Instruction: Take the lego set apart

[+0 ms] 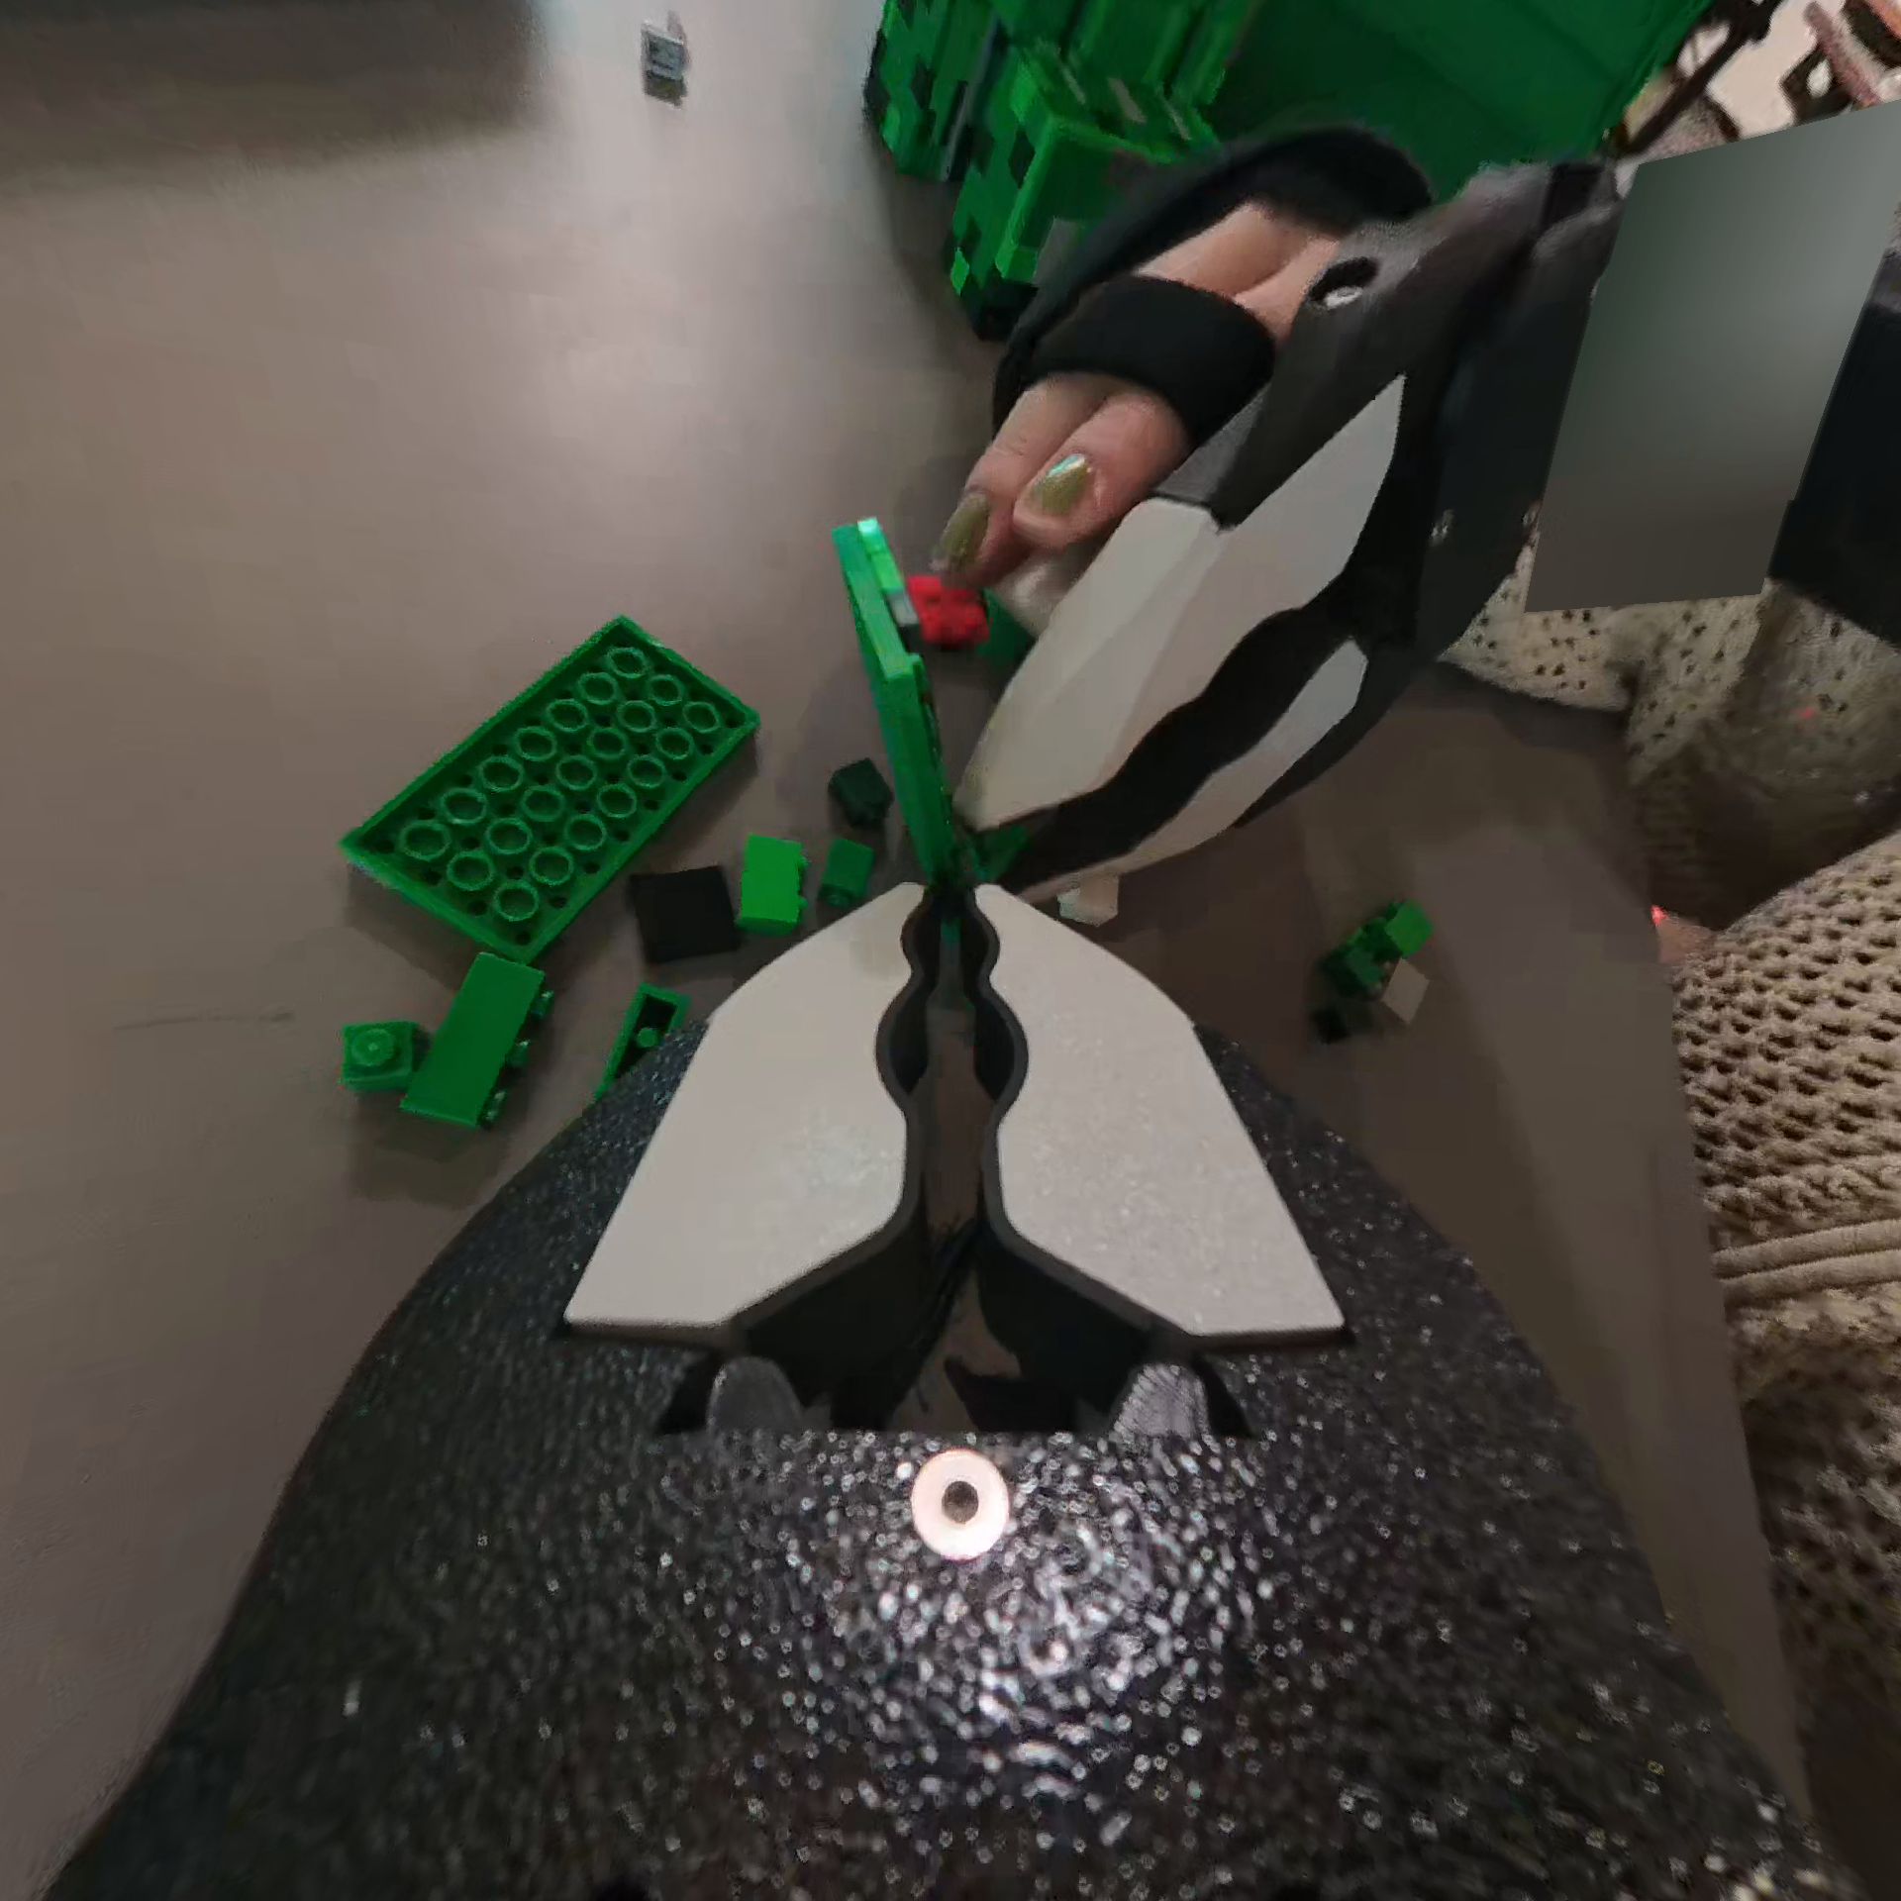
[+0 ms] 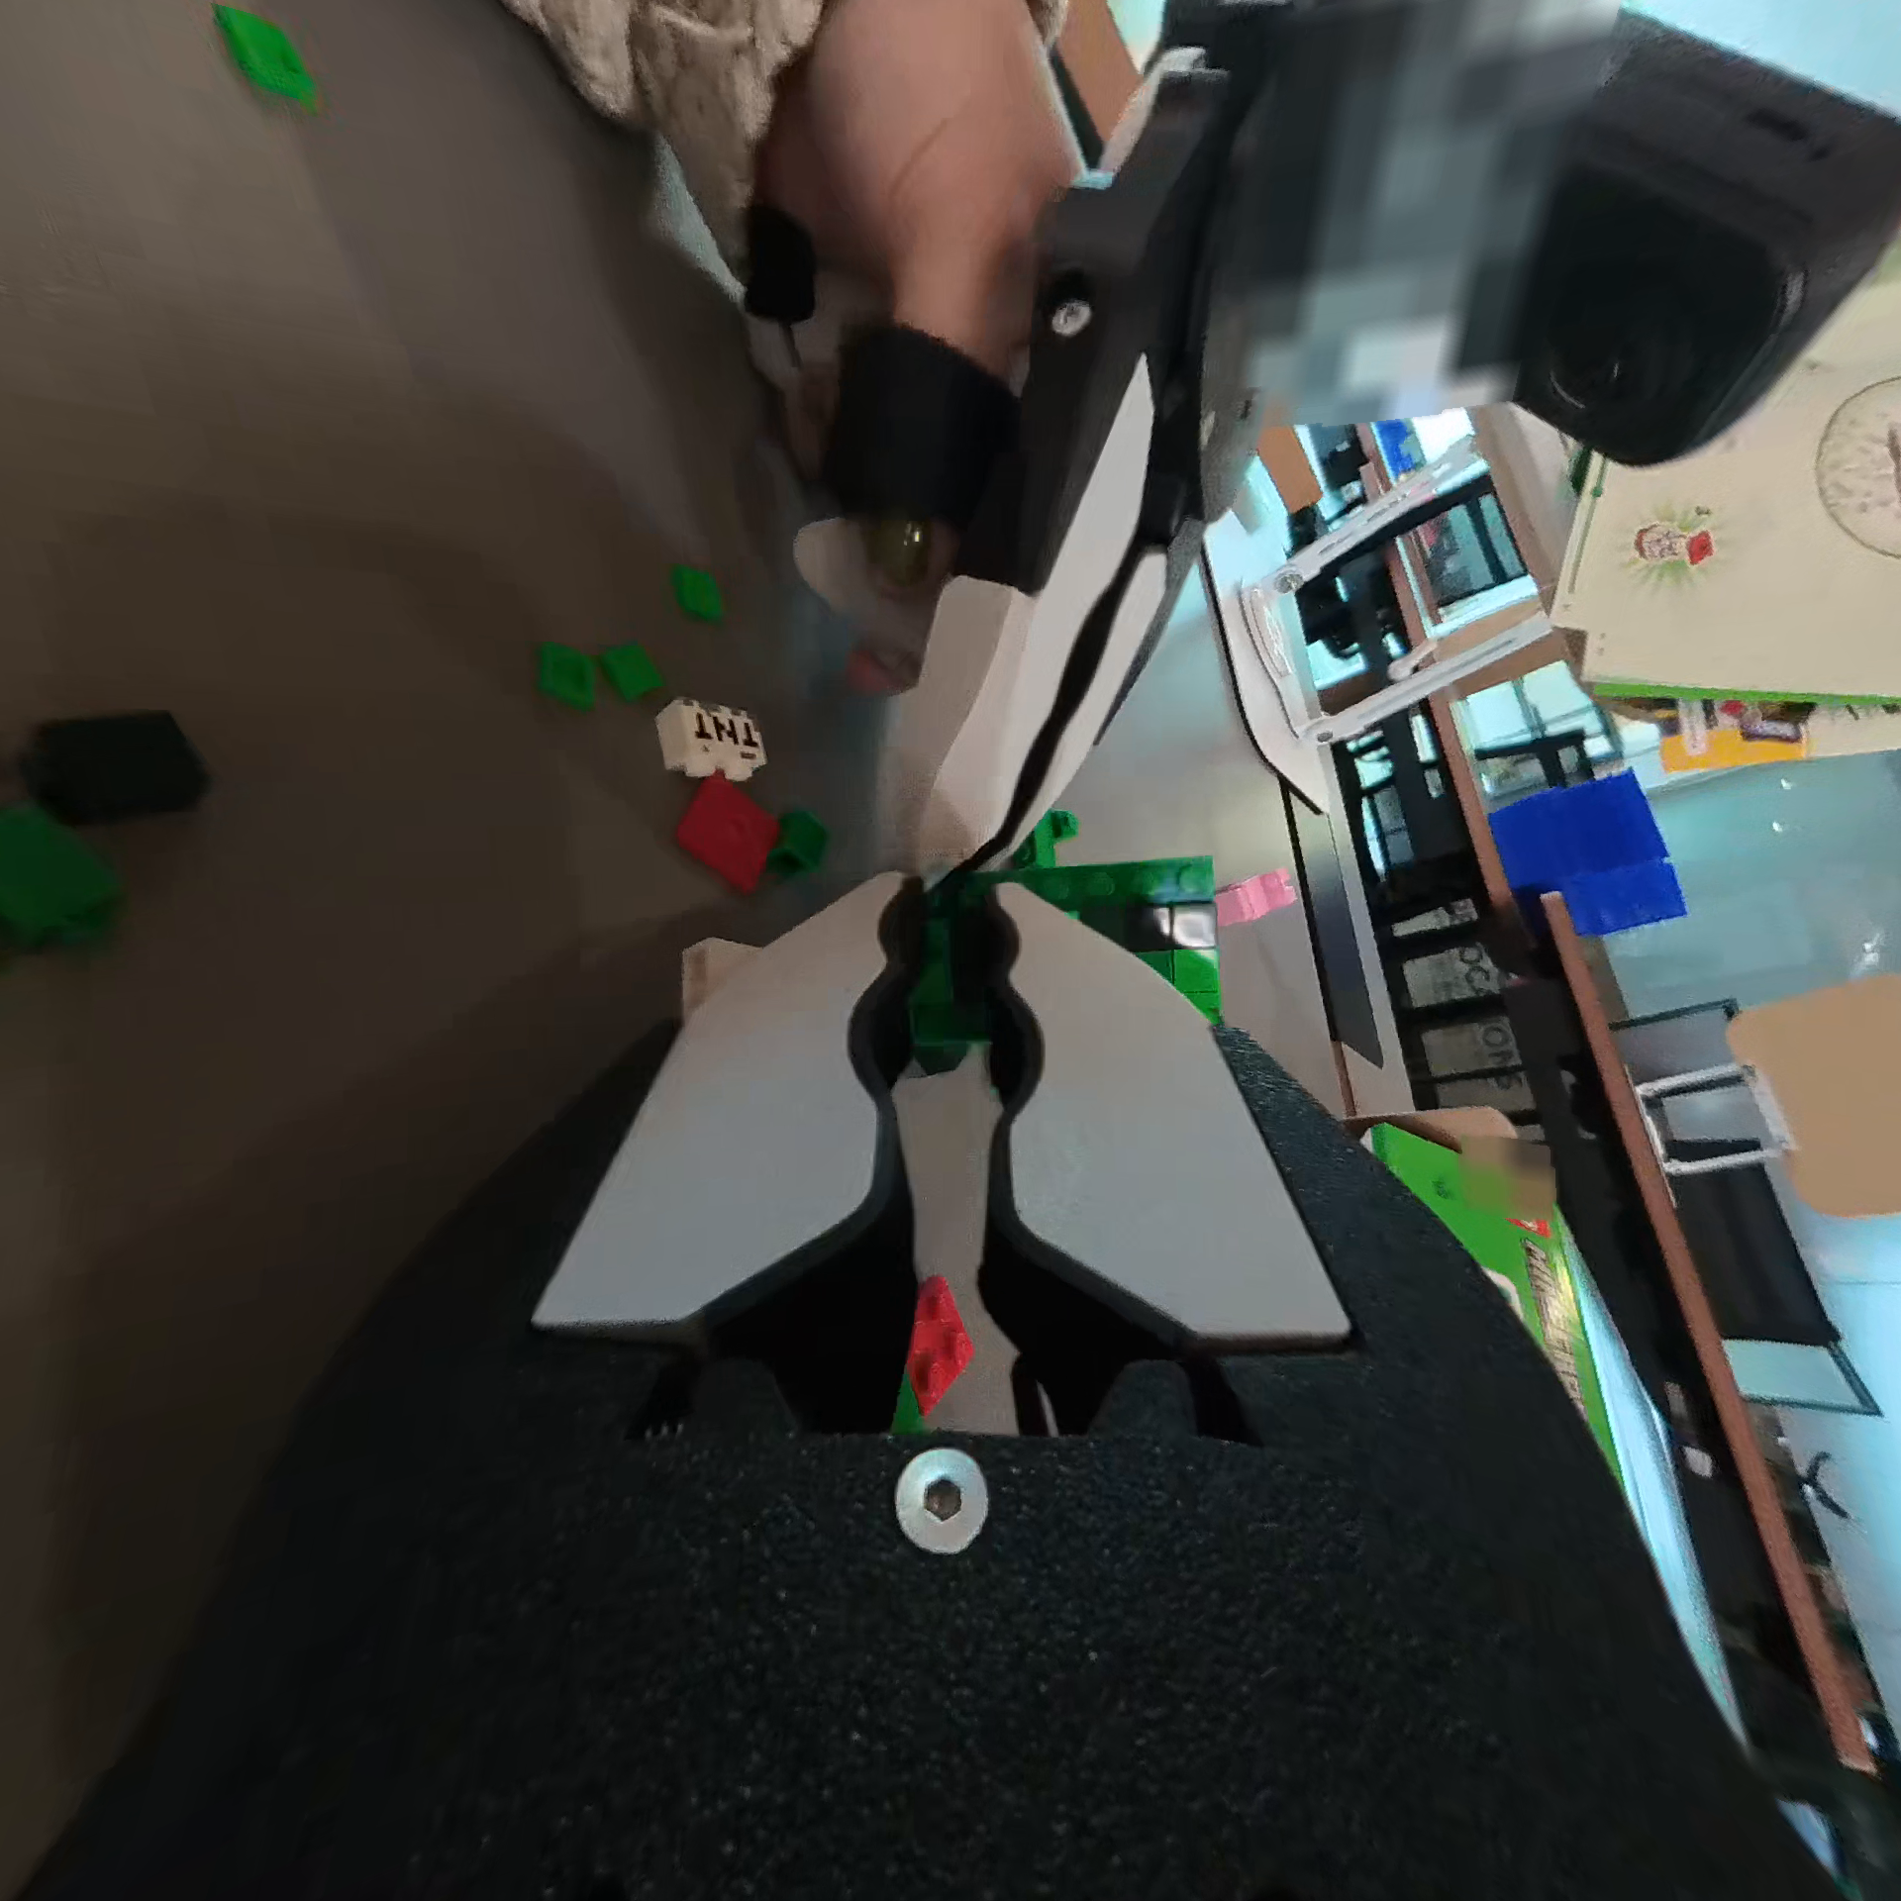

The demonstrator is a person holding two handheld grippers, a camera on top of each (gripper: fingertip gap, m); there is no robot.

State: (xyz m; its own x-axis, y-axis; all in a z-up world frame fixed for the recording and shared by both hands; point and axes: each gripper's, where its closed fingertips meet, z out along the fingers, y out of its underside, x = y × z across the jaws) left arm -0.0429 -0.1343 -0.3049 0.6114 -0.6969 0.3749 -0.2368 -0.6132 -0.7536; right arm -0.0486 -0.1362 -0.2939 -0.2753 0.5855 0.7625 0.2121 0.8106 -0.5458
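Observation:
My left gripper (image 1: pixel 952 900) is shut on the lower edge of a thin green plate (image 1: pixel 895 700) that stands on edge above the grey table. A small red brick (image 1: pixel 946 609) sits on the plate's right face near its far end. My right gripper (image 1: pixel 993 833) comes in from the upper right, its tips against that same face. In the right wrist view the right gripper (image 2: pixel 952 916) is shut on a small green brick (image 2: pixel 941 993) fixed to the plate (image 2: pixel 1121 887). The red brick (image 2: pixel 936 1337) shows low between its fingers.
An upside-down large green plate (image 1: pixel 556 782), loose green bricks (image 1: pixel 772 880), a black tile (image 1: pixel 684 910) and a green cluster (image 1: pixel 1373 952) lie on the table. A white printed brick (image 2: pixel 712 736) and a red tile (image 2: pixel 725 831) lie left. Green boxes (image 1: pixel 1029 134) stand behind.

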